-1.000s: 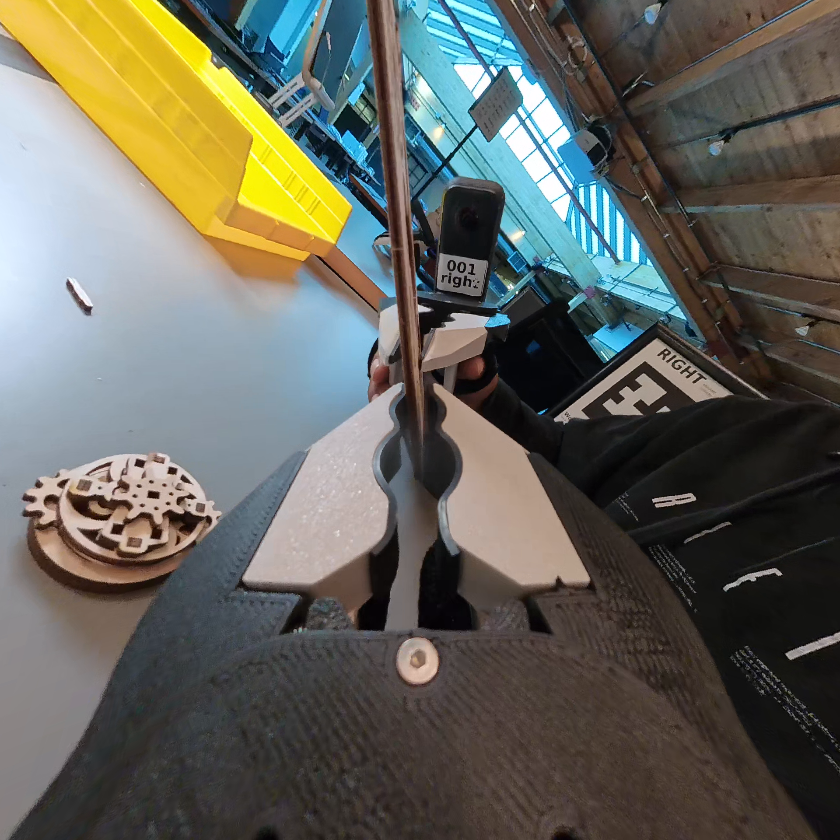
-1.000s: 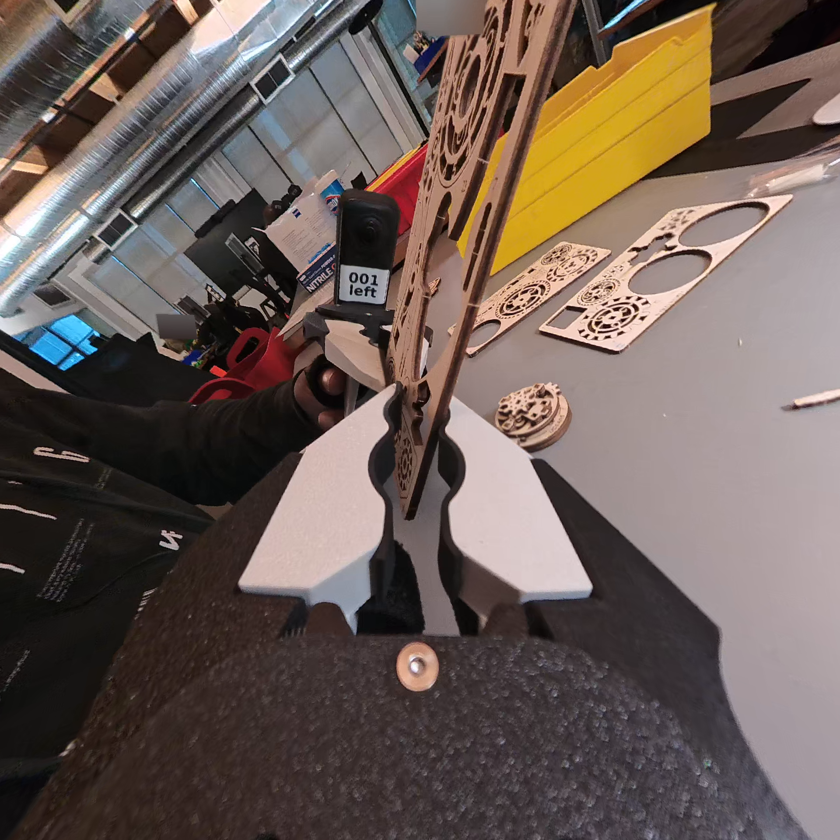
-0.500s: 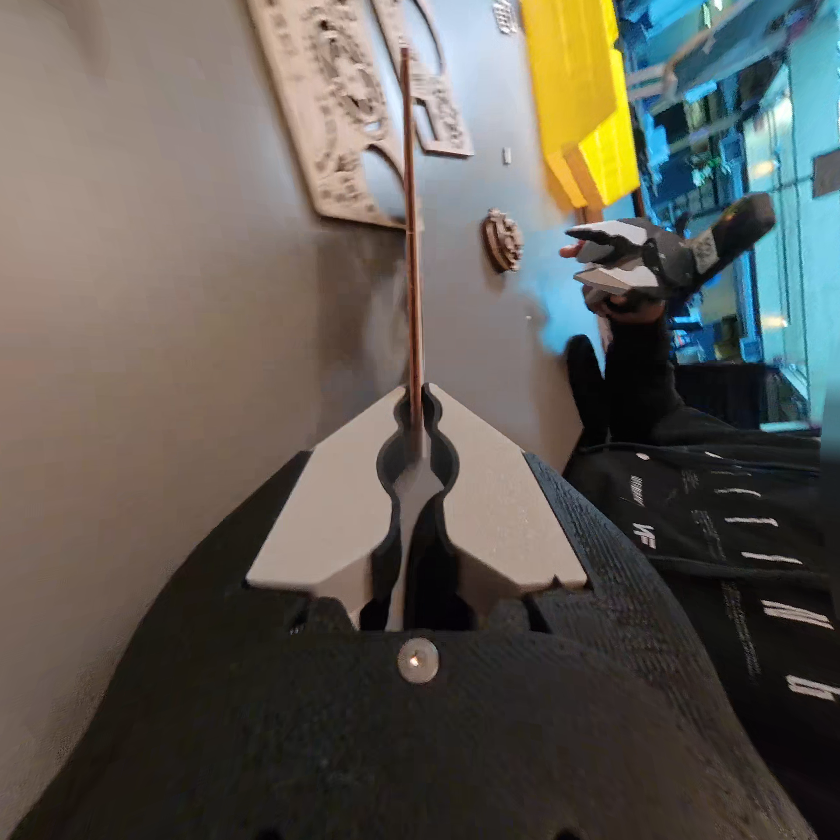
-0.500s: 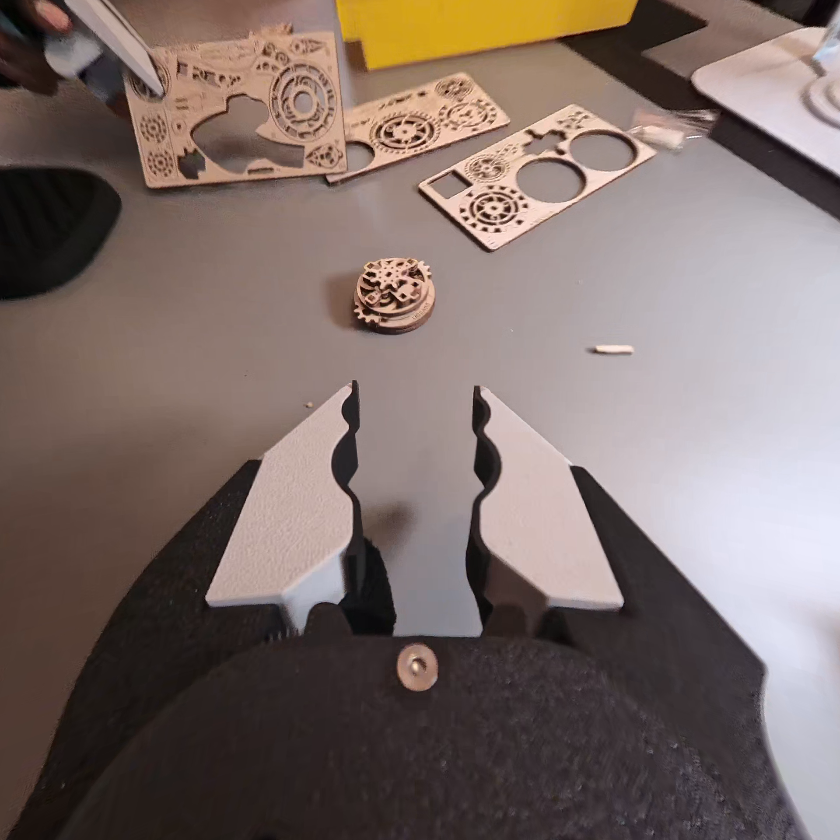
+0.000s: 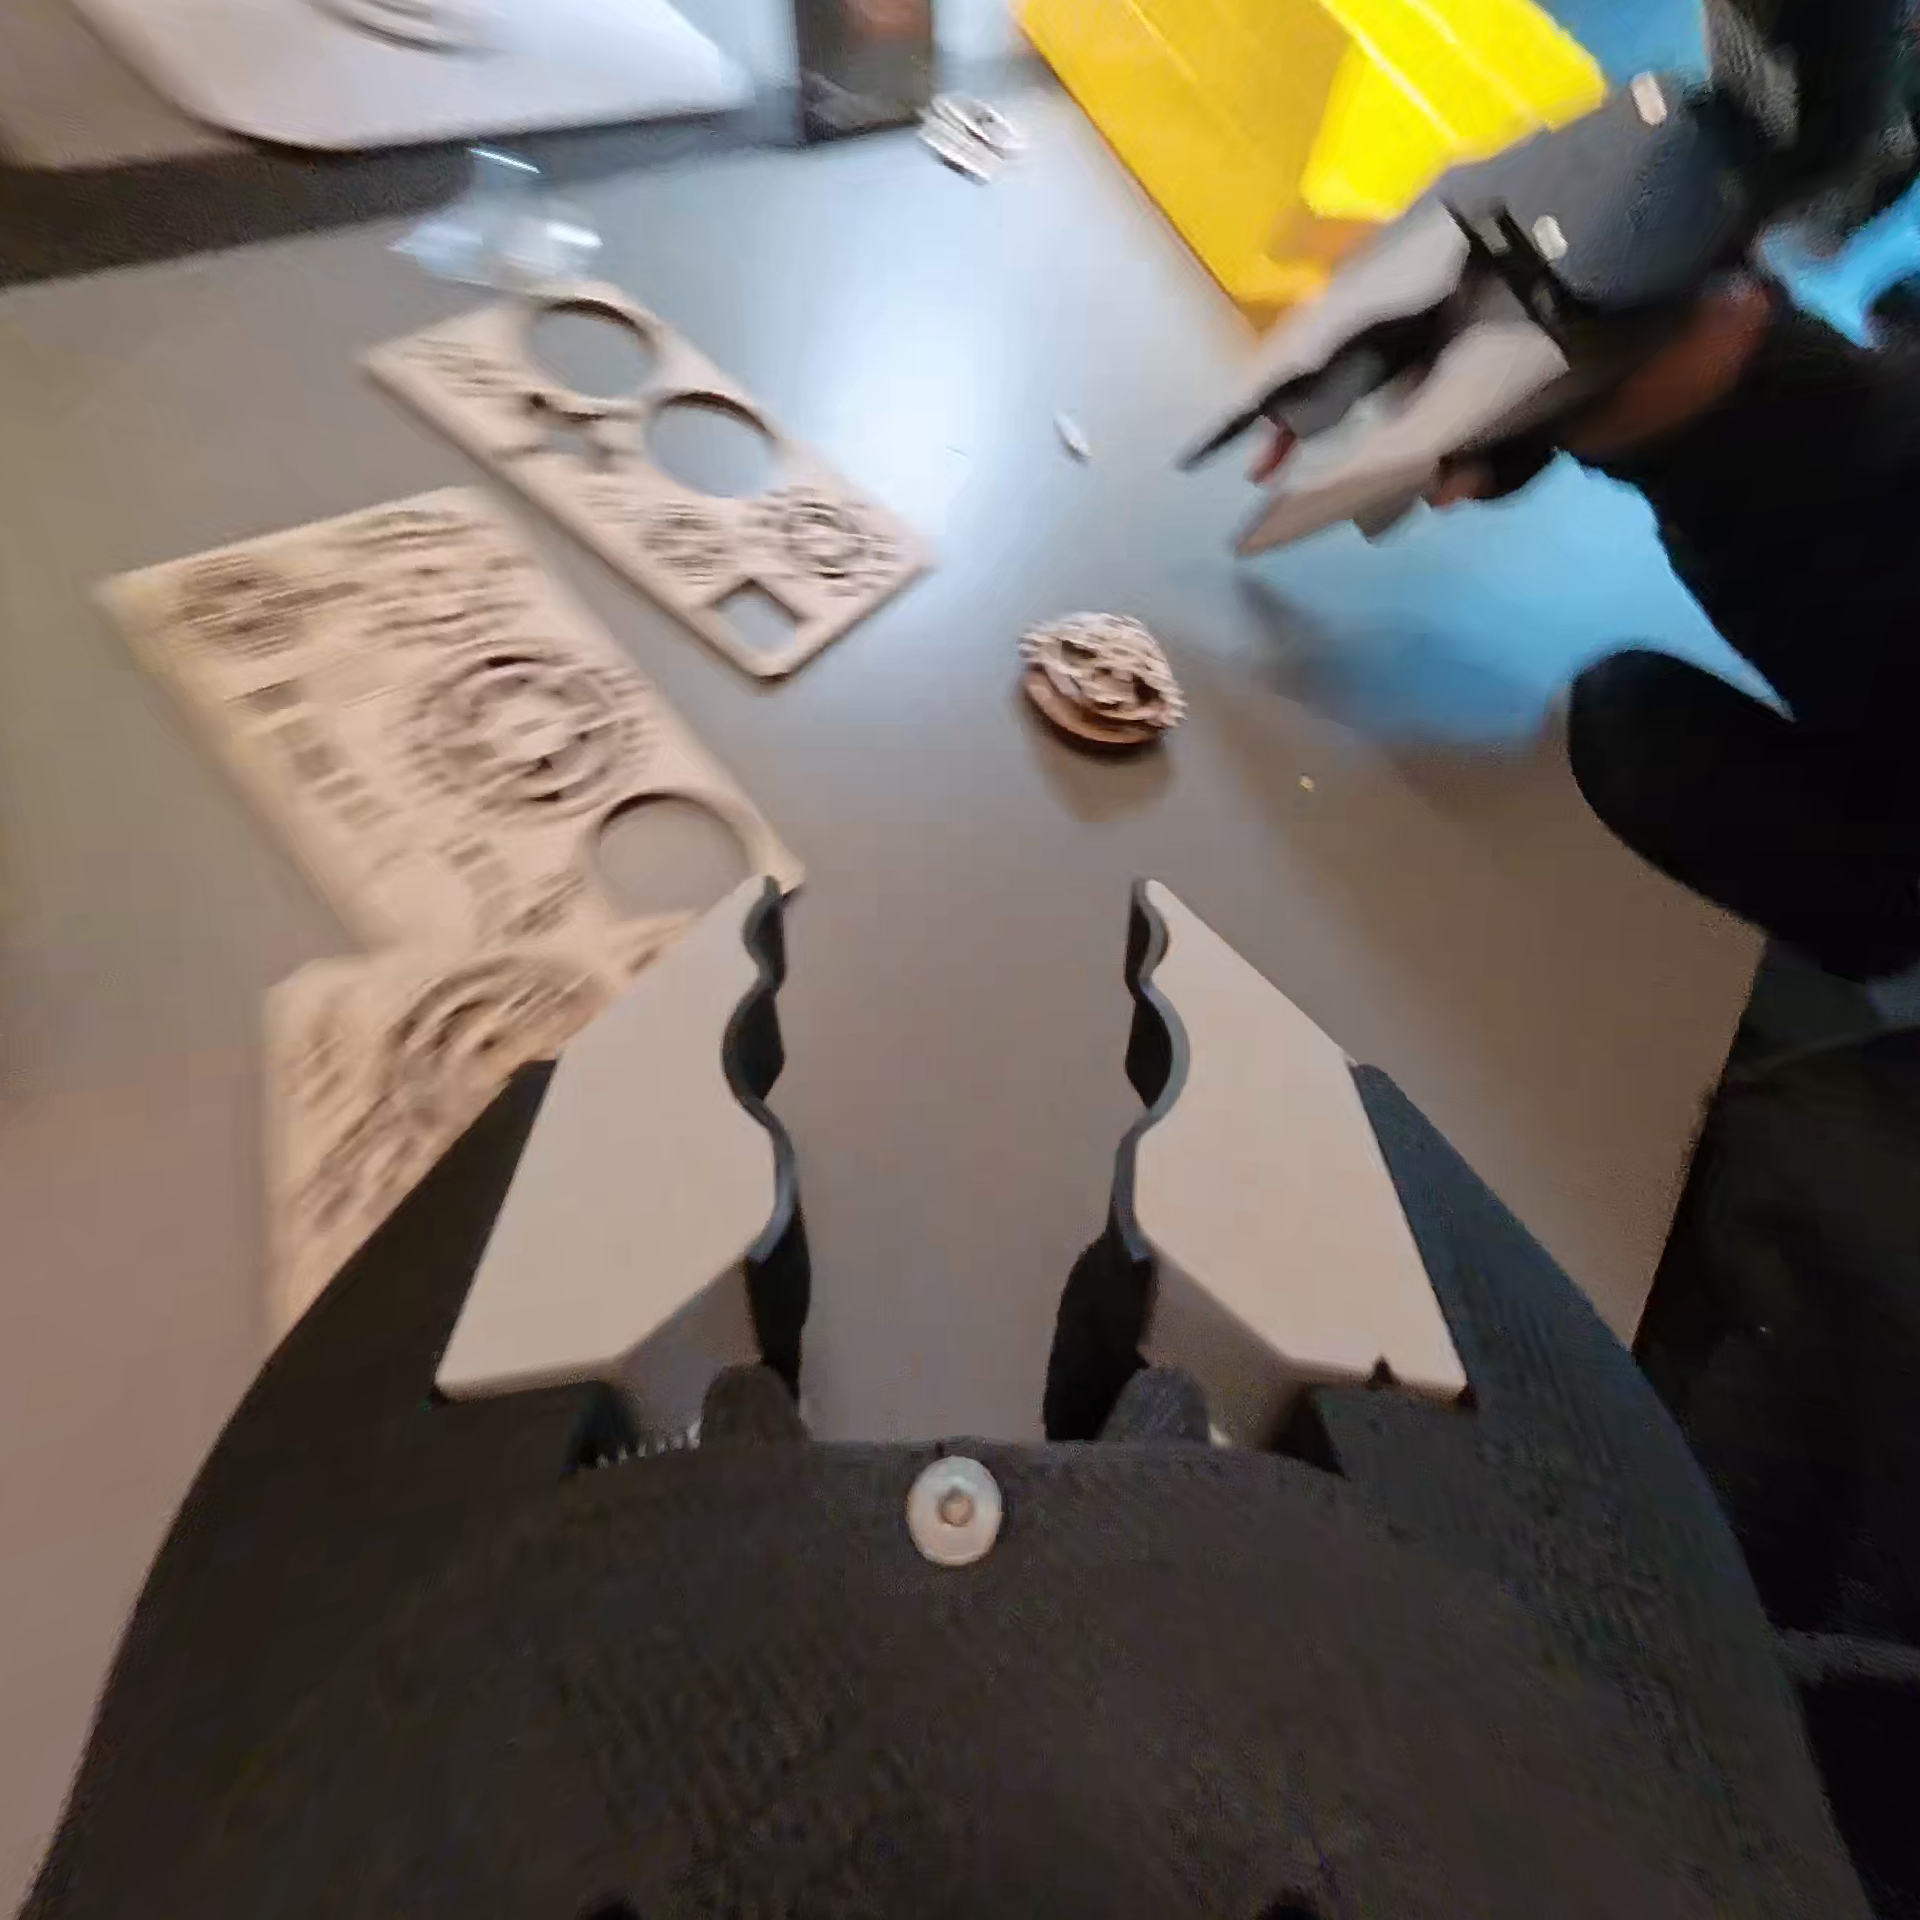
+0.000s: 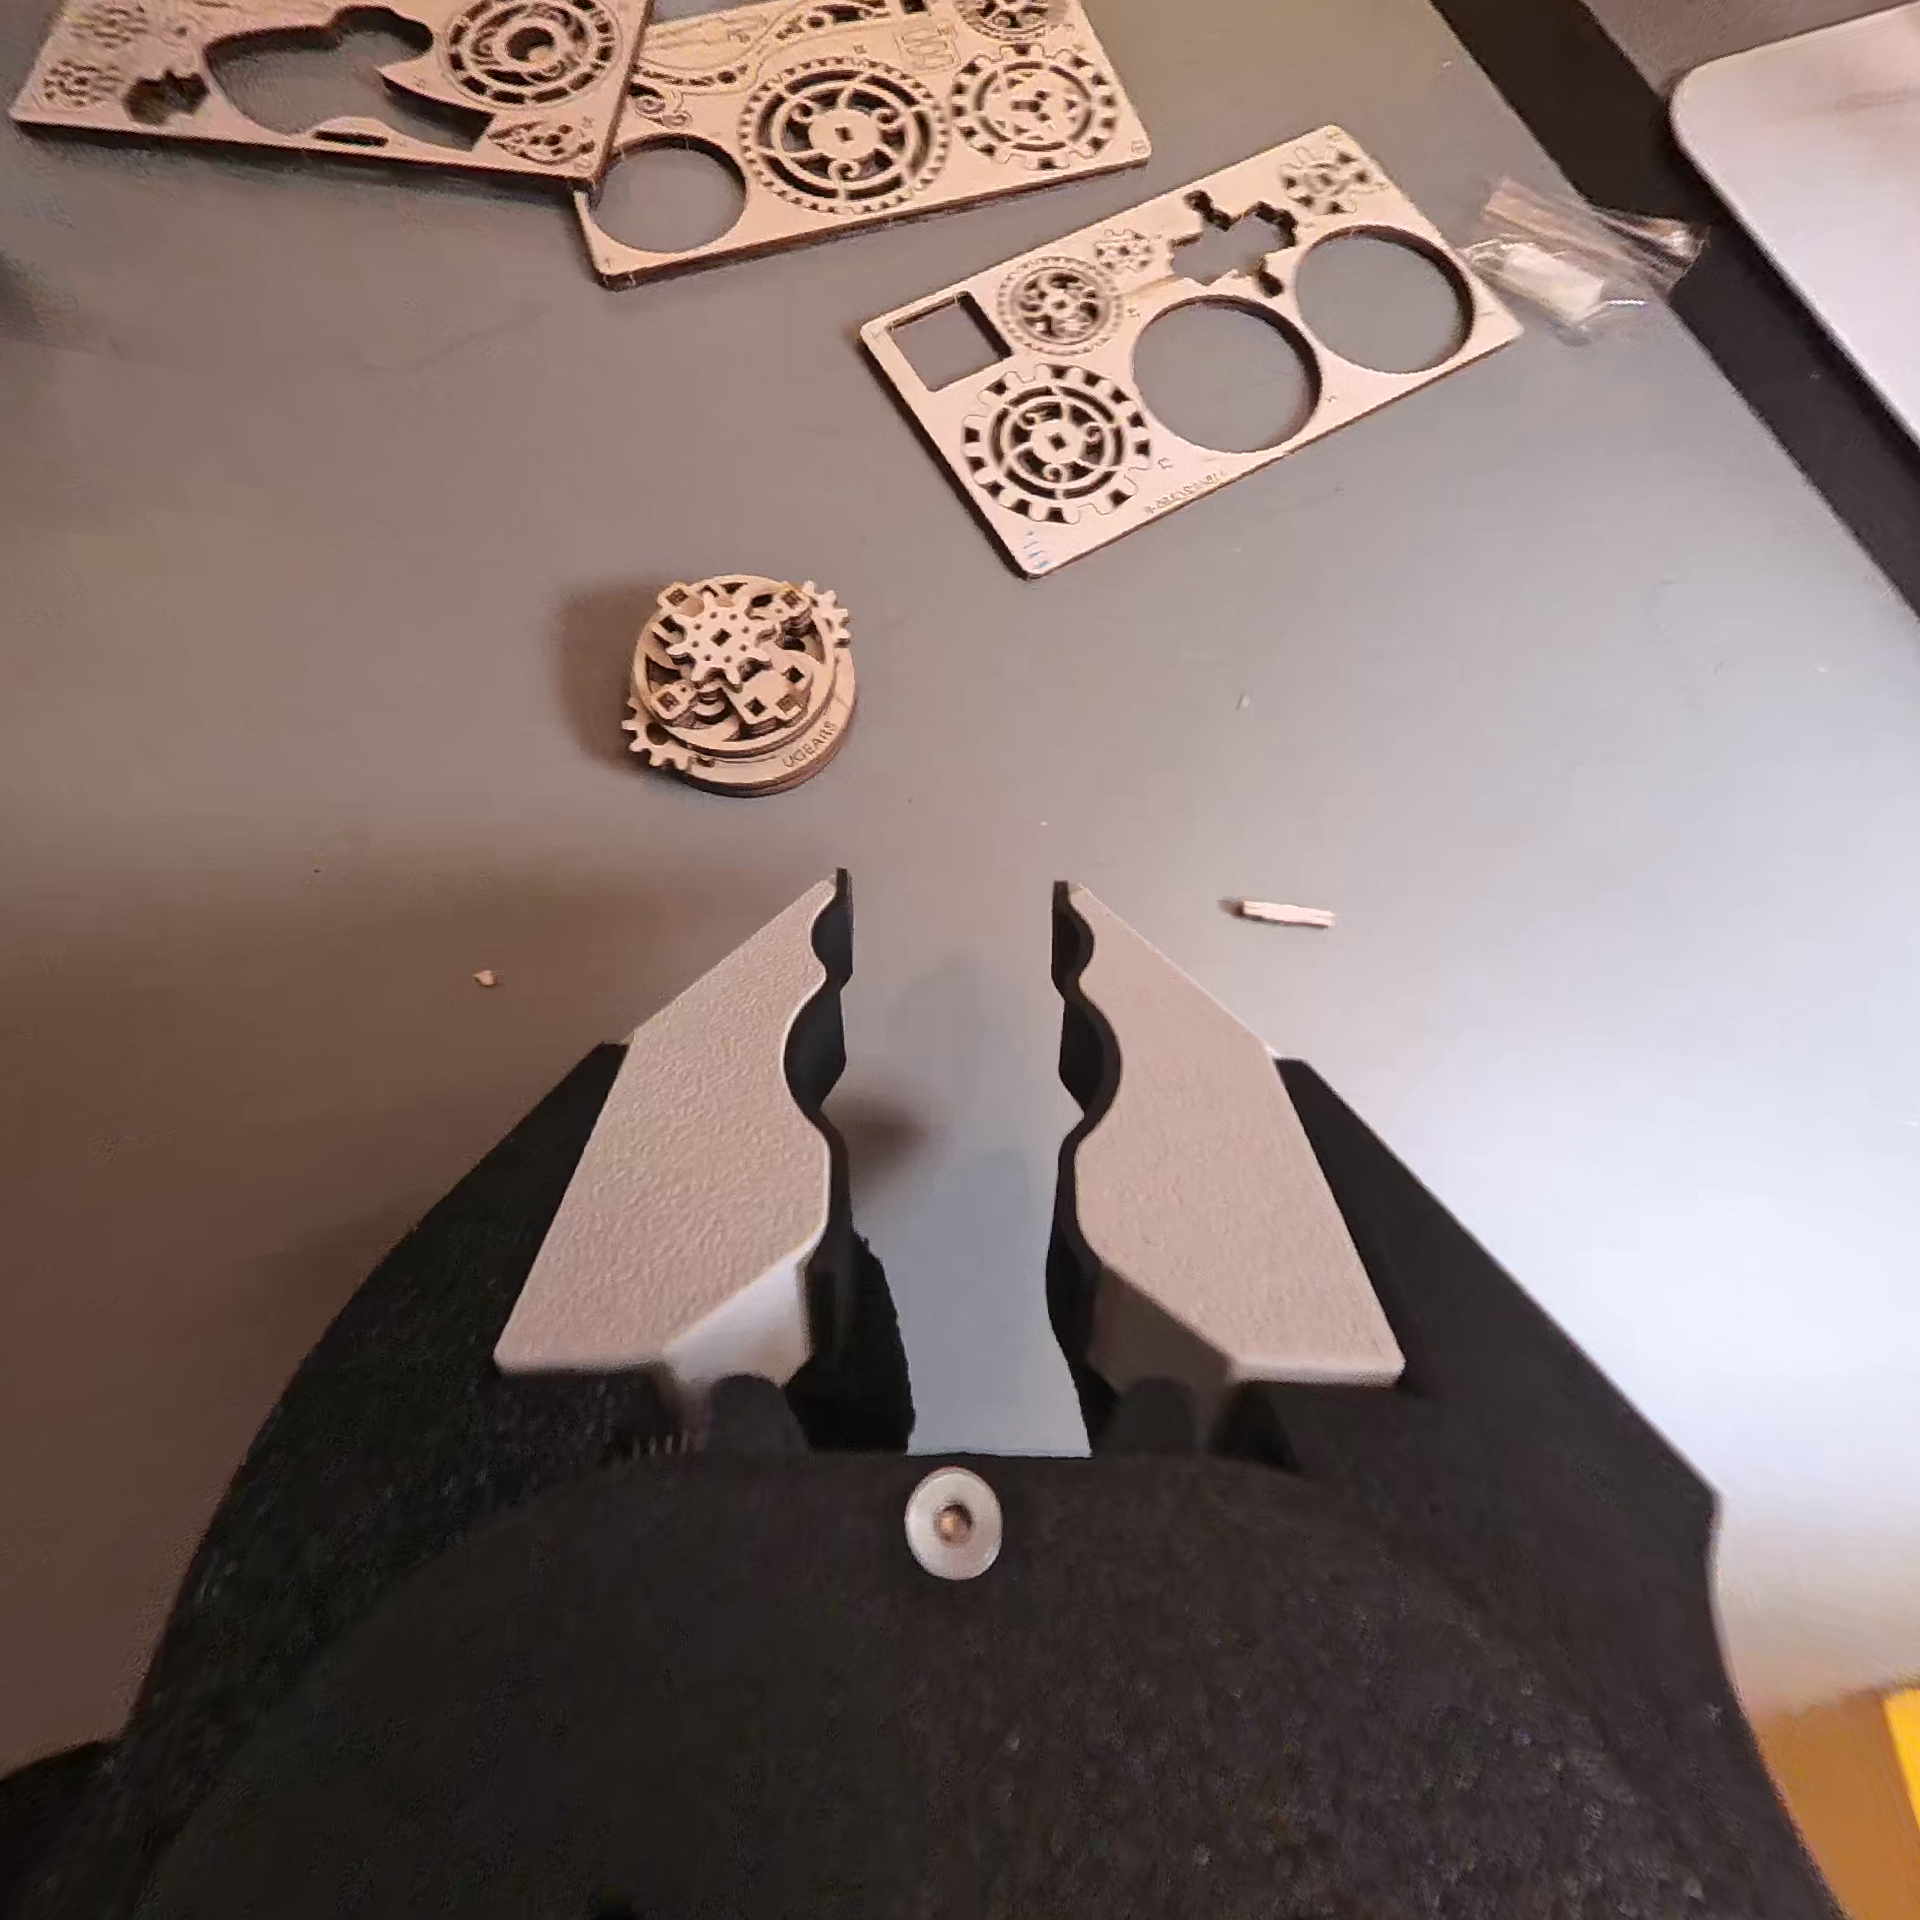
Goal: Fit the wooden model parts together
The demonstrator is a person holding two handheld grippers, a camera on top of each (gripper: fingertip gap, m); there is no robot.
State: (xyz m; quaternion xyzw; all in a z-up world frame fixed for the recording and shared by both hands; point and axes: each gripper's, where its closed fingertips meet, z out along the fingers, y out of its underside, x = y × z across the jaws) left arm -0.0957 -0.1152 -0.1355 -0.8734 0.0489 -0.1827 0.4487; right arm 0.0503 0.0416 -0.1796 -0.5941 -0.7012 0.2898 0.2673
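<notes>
Both tongs are released and hold nothing: the left gripper [image 5: 954, 902] and the right gripper [image 6: 948, 902] hover over the grey table [image 6: 1455, 831]. The small round wooden gear assembly [image 6: 740, 692], with lettering engraved on its rim, lies just ahead of the right gripper. Beyond it lie three flat laser-cut wooden part sheets [image 6: 1190, 348], one bearing tiny printing along an edge.

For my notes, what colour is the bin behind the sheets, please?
Bright yellow plastic bin; left wrist view.

The round, pale tan wooden gear assembly [image 6: 740, 691] is showing layered cog and scroll cutouts with darker brown edges. The three flat light-brown plywood sheets [image 6: 1195, 343] are displaying laser-cut gear patterns and circular holes. The matte grey tabletop [image 6: 1455, 831] is showing plain under them. The light-grey gripper fingers [image 6: 717, 1122] are showing black pads and speckled black housings. A bright yellow plastic bin [image 5: 1299, 125] is glowing behind.
</notes>
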